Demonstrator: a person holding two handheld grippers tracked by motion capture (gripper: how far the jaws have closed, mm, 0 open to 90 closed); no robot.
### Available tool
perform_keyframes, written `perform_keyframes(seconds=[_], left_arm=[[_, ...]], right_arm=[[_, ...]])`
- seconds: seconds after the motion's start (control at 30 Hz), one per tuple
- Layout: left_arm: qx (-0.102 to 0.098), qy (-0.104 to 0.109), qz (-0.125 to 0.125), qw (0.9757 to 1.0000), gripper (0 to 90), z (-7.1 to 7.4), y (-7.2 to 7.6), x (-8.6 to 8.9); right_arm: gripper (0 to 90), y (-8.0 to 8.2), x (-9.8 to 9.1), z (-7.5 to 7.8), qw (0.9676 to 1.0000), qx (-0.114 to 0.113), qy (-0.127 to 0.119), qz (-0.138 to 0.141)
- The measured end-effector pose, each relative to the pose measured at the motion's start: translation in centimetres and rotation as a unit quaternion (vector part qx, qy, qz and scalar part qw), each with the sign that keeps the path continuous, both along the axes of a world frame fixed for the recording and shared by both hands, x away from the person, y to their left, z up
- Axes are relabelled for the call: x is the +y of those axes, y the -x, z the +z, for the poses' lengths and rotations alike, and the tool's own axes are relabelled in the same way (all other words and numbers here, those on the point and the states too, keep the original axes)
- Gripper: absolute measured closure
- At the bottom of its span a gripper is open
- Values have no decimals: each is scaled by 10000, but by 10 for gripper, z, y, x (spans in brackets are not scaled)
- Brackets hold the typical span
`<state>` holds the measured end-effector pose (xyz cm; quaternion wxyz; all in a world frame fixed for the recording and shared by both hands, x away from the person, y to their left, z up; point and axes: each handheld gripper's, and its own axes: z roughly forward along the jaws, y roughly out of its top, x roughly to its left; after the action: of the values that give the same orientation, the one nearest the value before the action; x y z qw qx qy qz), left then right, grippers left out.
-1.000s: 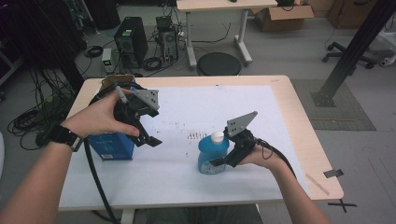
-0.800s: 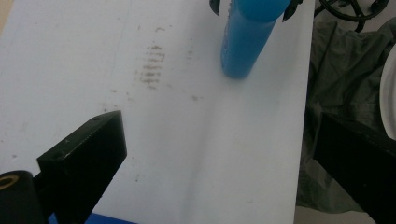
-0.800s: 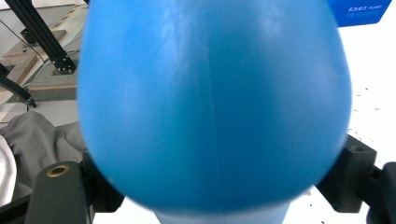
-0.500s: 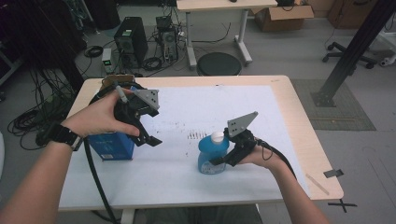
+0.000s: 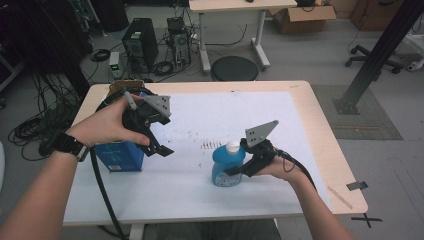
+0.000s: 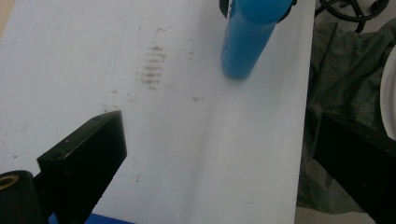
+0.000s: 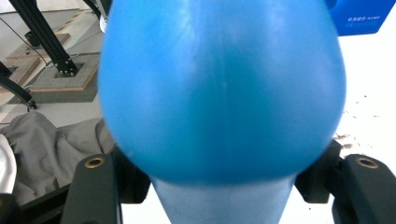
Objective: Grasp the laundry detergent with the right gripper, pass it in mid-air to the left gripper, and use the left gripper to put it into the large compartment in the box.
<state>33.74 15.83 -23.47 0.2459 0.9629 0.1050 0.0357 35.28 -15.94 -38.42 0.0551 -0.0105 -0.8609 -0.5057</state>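
A blue bottle [image 5: 227, 167] with a white cap [image 5: 232, 146] stands upright on the white-covered table [image 5: 250, 115], near the front middle. My right gripper [image 5: 239, 170] reaches it from the right. Its jaws have just been closing, and its pads now press the bottle [image 7: 219, 84] from both sides. My left gripper [image 5: 162, 137] hovers open above the table's left part, beside a blue box [image 5: 120, 157], with nothing between its jaws. From the left gripper [image 6: 219, 154] the bottle [image 6: 247, 37] shows farther off.
Dark smudges [image 5: 207, 145] mark the white sheet left of the bottle. On the floor beyond the table are a computer tower [image 5: 140, 45] and a round black stool [image 5: 234, 67]. Grey cloth [image 6: 336, 93] lies below the table's near edge. Cables trail from both grippers.
The right gripper's jaws have drawn in onto the blue bottle. Both hands, the bottle and the blue box stay where they were.
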Motion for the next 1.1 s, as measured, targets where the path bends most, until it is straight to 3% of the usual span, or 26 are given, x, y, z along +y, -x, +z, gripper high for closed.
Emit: perform_keyframes(seconds=[0.2,0.47,0.7,0.87,1.1], left_arm=[[8,-5,9,10000,38,0,0,-1],[-7,12,-3,10000,38,2,1,0],[-43,21,-37,10000,38,6,0,-3],[-45,25,-33,10000,39,9,0,-5],[-116,58,-76,9999,37,18,1,-10]], right_arm=[[376,1,-1,-3,10000,16,-25,14],[410,3,-2,0,9998,-205,-43,-48],[419,-2,-2,3,9999,-34,-65,-126],[420,-2,1,15,9999,-54,-56,-105],[421,-6,9,43,9999,-111,-24,-65]])
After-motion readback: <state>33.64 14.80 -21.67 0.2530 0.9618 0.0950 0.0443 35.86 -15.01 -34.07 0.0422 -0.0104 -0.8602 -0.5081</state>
